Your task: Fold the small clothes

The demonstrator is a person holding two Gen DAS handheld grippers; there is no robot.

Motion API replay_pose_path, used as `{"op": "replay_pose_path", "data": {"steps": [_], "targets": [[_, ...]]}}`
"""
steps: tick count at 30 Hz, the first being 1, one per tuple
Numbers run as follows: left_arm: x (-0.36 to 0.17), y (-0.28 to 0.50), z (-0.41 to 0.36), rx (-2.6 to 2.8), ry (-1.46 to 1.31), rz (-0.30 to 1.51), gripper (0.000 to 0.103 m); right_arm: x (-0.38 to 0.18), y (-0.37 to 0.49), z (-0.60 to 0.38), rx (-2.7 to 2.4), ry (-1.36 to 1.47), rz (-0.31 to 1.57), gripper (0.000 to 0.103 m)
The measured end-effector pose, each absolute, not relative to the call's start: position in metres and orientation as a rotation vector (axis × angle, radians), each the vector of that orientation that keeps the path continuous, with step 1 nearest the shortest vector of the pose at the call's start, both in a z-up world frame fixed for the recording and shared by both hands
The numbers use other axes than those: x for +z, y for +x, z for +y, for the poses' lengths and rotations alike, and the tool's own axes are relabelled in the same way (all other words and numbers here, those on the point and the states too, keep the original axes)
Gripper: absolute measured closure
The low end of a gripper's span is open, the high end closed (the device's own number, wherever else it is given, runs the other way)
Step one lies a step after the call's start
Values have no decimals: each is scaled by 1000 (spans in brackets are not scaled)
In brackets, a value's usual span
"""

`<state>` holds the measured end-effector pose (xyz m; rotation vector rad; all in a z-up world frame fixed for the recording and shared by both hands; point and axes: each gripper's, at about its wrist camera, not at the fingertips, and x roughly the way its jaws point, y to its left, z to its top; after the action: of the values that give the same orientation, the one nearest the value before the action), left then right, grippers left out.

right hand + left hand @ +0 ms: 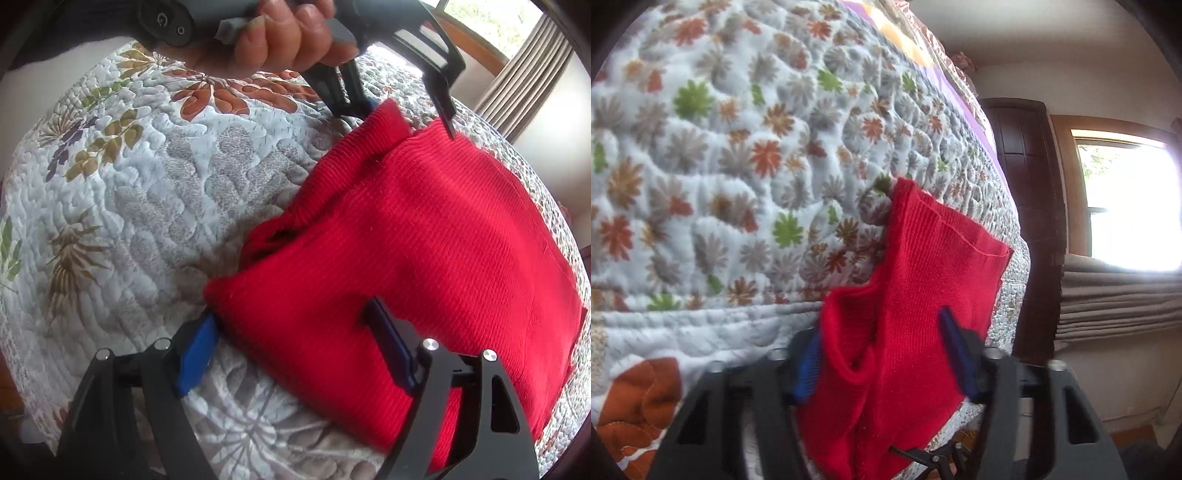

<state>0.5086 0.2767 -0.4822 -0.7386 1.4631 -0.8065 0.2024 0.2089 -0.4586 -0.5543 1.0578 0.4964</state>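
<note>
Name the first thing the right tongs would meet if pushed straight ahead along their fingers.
The right tongs already straddle the red ribbed knit garment, so its cloth comes first. Beyond it probably the left tongs gripping the far edge; depth is unclear.

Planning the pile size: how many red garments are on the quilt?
1: the red knit garment lies on the quilt, the right tool at its near corner, the left tool at the far one. Others may be out of view.

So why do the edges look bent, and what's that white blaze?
Left wrist view: the window is blown out to white, and the quilt bulges from fisheye distortion, slightly blurred. Right wrist view: even daylight, the red cloth sharp, the quilt curving toward dark corners.
</note>
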Motion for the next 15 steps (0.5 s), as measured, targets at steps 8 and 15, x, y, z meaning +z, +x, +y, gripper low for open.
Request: {"op": "replay_pose_path", "data": {"steps": [8,15], "targets": [[-493,513,263,-841,-731,1473,54,-464,206,214,481,-548,1027,24],[-499,511,272,-802,-691,1489,82,-464,223,214,466,-500,1046,46]]}}
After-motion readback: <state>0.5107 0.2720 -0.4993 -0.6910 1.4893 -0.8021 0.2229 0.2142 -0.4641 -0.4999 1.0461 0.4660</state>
